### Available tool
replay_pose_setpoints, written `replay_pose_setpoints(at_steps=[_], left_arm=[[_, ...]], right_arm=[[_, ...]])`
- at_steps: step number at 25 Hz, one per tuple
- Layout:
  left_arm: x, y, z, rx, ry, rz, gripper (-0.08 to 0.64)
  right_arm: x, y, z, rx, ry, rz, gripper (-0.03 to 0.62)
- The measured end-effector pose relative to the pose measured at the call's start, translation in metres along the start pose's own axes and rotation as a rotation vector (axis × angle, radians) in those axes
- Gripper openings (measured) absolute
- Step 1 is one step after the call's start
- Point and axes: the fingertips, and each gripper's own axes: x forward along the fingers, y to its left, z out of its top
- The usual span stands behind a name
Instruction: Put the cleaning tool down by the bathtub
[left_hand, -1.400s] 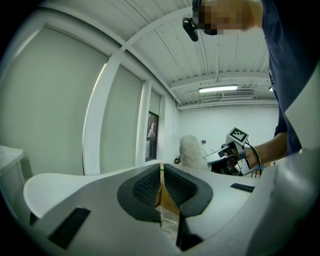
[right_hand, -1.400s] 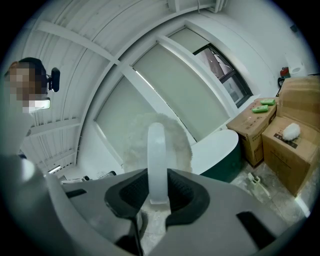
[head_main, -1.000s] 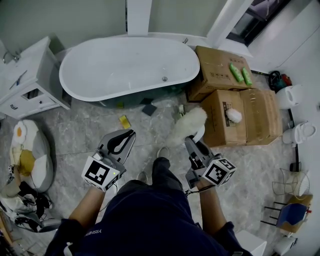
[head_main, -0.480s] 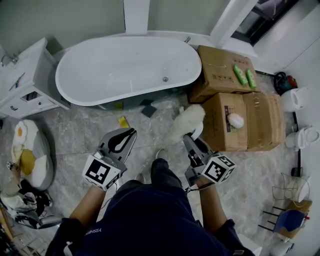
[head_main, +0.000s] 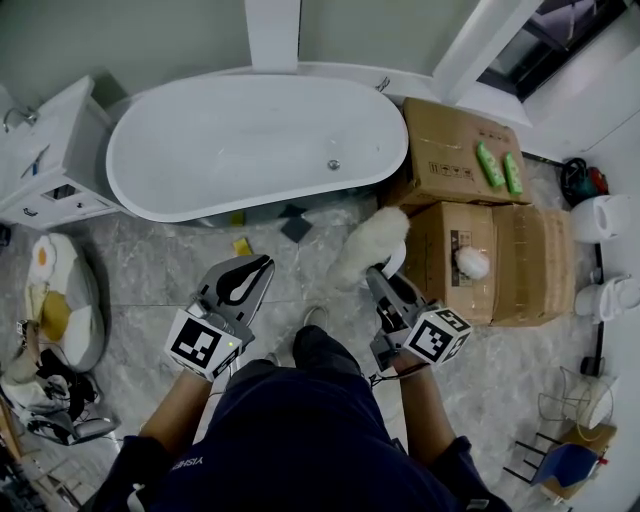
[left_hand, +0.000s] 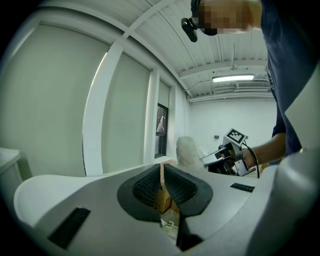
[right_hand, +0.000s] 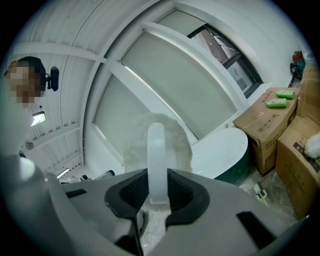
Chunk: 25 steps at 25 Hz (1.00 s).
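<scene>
The cleaning tool is a fluffy white duster head on a translucent white handle. My right gripper is shut on that handle, and the fluffy head stands up beyond the jaws. The white oval bathtub lies ahead across a strip of marble floor; the right gripper view shows one end of the bathtub behind the duster. My left gripper is held level to the left, shut and holding nothing. The left gripper view also shows the duster off to the right.
Cardboard boxes stand right of the tub, with green bottles on the far one and a white puff on the near box. A white cabinet is at the left. A yellow sponge and a dark pad lie by the tub.
Both grippers have moved forward toward the bathtub, and the duster stays clamped in the right one. The boxes have slid right and lower in the head view.
</scene>
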Motion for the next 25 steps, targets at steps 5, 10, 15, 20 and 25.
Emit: replay_pose_setpoints(at_steps=[5,10,15,20,25], left_arm=[[0.036,0.007,0.006,-0.003,0.008,0.025,0.043],[0.069,0.011,0.01,-0.002,0.025,0.038,0.043],[0.098,0.017,0.01,-0.006,0.04,0.043,0.043],[0.119,0.02,0.006,-0.006,0.07,0.036,0.043],[0.133,0.023,-0.001,-0.003,0.113,0.019,0.043]], right_arm=[[0.016,-0.029,0.025,-0.004,0.027,0.02,0.095],[0.025,-0.055,0.046,0.002,0.044,0.03,0.095],[0.034,-0.083,0.06,0.009,0.055,0.028,0.095],[0.04,-0.109,0.068,0.022,0.063,0.007,0.095],[0.044,-0.128,0.069,0.034,0.071,-0.016,0.095]])
